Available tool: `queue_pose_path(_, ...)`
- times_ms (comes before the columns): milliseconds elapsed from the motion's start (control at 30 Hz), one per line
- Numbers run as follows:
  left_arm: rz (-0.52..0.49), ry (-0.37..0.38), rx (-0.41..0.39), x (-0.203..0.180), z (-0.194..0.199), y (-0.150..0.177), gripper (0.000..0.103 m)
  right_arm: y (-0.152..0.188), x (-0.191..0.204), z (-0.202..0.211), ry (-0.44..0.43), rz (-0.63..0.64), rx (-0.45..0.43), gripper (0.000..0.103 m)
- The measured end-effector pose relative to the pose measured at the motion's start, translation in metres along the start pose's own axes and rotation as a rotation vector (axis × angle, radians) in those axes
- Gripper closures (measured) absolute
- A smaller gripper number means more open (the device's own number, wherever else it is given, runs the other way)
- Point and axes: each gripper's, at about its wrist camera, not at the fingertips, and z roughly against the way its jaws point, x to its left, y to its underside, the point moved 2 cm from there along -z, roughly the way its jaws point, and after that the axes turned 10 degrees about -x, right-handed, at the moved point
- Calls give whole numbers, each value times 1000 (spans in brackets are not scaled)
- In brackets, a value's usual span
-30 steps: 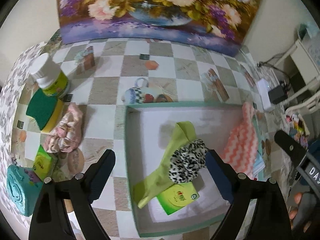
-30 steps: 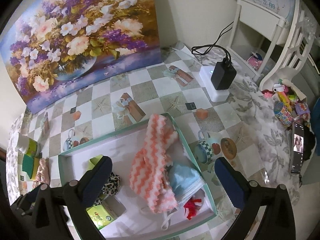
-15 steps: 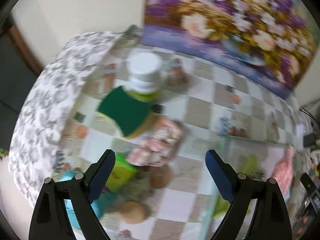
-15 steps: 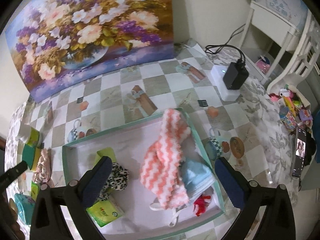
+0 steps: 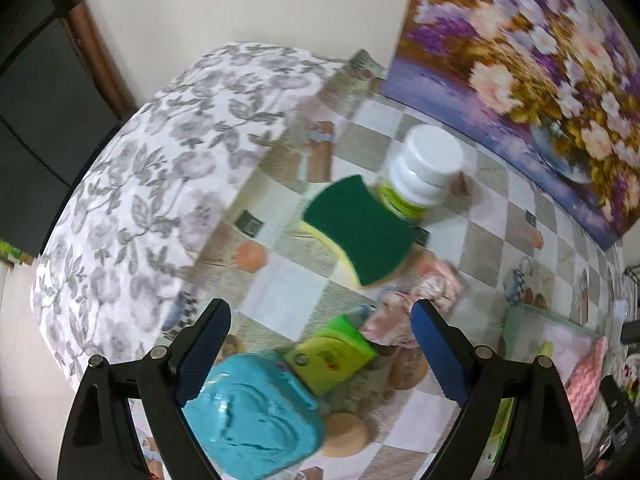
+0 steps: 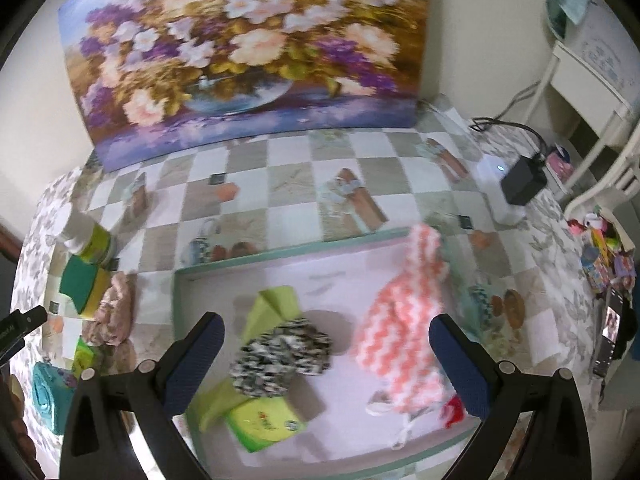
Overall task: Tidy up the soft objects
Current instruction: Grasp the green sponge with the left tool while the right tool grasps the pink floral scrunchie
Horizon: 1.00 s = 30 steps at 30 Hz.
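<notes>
My left gripper [image 5: 320, 344] is open and empty above the table's left end. Under it lie a green tissue pack [image 5: 330, 354], a teal box [image 5: 252, 408], a pink scrunchie [image 5: 412, 304] and a green-and-yellow sponge [image 5: 358, 232]. My right gripper [image 6: 326, 356] is open and empty over the green-rimmed tray [image 6: 280, 254]. In the tray lie a leopard-print scrunchie [image 6: 282, 354], a lime green cloth [image 6: 276, 304], a green tissue pack [image 6: 264, 422] and a pink-and-white zigzag cloth [image 6: 404, 328].
A white-capped bottle [image 5: 420, 172] stands behind the sponge. A flower painting [image 6: 240, 52] leans on the back wall. A white charger with a black plug [image 6: 512, 184] sits at the right. The table edge drops off at the left [image 5: 120, 200].
My left gripper has swung left from over the tray to over the loose things at the table's left end. My right gripper has moved left over the tray. Both stay open.
</notes>
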Motion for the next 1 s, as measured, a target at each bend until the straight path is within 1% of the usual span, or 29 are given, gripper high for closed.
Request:
queue_pose_path(300,74,-41,-18,44,2,-10,11,13,76,-2,-80,131,10,0)
queue_pose_path(433,101,-56,-19,62,0,-12,11,19,101,-3,-111,159,14,0)
queue_pose_path(567,130,-63,-12,76,-3,-13,11,24,128,-4,-163,193,12,0)
queue_pose_path(700,141,-60,2,80,-10,-13,11,31,152,-5,-222,222,16,0)
queue_pose_path(767,137,-54,6,78,-12,-14,11,33,158,-9,-235,223,23,0)
queue_pose_path(1000,118,-16,43,62,-26,-13,11,34,171,-30,-294,187,54,0)
